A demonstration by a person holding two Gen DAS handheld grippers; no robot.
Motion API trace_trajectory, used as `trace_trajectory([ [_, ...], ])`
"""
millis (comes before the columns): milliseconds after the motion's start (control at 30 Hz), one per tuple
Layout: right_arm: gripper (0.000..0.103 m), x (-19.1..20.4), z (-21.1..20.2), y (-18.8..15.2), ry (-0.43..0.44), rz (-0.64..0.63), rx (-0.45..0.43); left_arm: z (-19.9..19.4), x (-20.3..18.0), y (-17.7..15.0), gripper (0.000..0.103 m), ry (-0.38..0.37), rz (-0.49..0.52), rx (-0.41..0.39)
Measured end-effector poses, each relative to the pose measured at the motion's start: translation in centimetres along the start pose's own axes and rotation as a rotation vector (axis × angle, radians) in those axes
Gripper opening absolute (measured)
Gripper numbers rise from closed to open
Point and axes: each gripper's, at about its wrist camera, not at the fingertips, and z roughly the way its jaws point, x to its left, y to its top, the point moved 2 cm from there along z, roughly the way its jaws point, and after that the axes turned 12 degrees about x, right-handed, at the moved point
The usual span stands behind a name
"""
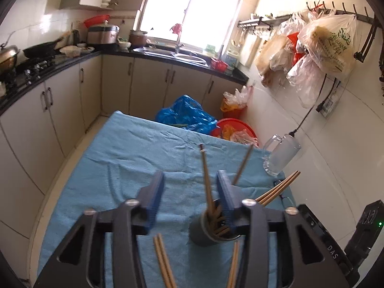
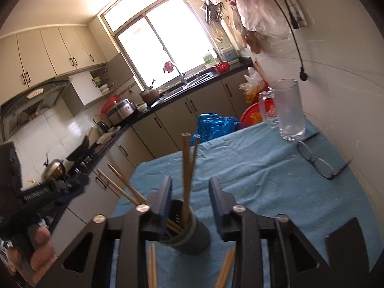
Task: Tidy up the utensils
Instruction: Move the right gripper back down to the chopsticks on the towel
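Note:
A dark grey utensil cup [image 1: 206,231] stands on the blue cloth [image 1: 124,158] and holds several wooden chopsticks [image 1: 206,175]. My left gripper [image 1: 189,184] is open and empty just above and behind the cup; its right finger overlaps the cup's rim. In the right wrist view the cup [image 2: 192,235] sits between the fingers of my right gripper [image 2: 190,189], which is open and empty. Chopsticks [image 2: 187,168] stand upright in it; others lean left. Loose chopsticks [image 1: 163,261] lie on the cloth near the cup, also in the right wrist view [image 2: 152,266].
A glass mug [image 2: 286,110] stands at the table's far right by the tiled wall. Eyeglasses [image 2: 316,160] lie near it. A blue bag [image 1: 187,115] and red basin [image 1: 230,129] sit beyond the table's far edge. Counters and sink lie behind.

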Motion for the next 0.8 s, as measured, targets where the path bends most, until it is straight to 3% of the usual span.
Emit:
trace_trajectory([
  [233,0.049,-2.8,0.4,-4.8,-0.064,0.017,0.095,0.3,3.4,-6.2,0.056,0.088,-0.032,0.03],
  [433,0.049,-5.2,2.2,-9.7,-0.061,0.089,0.213,4.3,7.1,-14.0,0.057,0.181,-0.089,0.171],
  [500,0.049,-5.7,2.4,-10.7,-0.076,0.099,0.225,5.0,7.9,-15.8,0.057,0.205,-0.097,0.184],
  [700,0.038,-5.2,2.5,-13.0,-0.102,0.079,0.23,6.0,8.8,-18.6,0.058,0.271,-0.065,0.145],
  [800,0.038,-5.2,3.0,-13.9,-0.109,0.077,0.228,6.0,8.8,-19.0,0.058,0.271,-0.063,0.141],
])
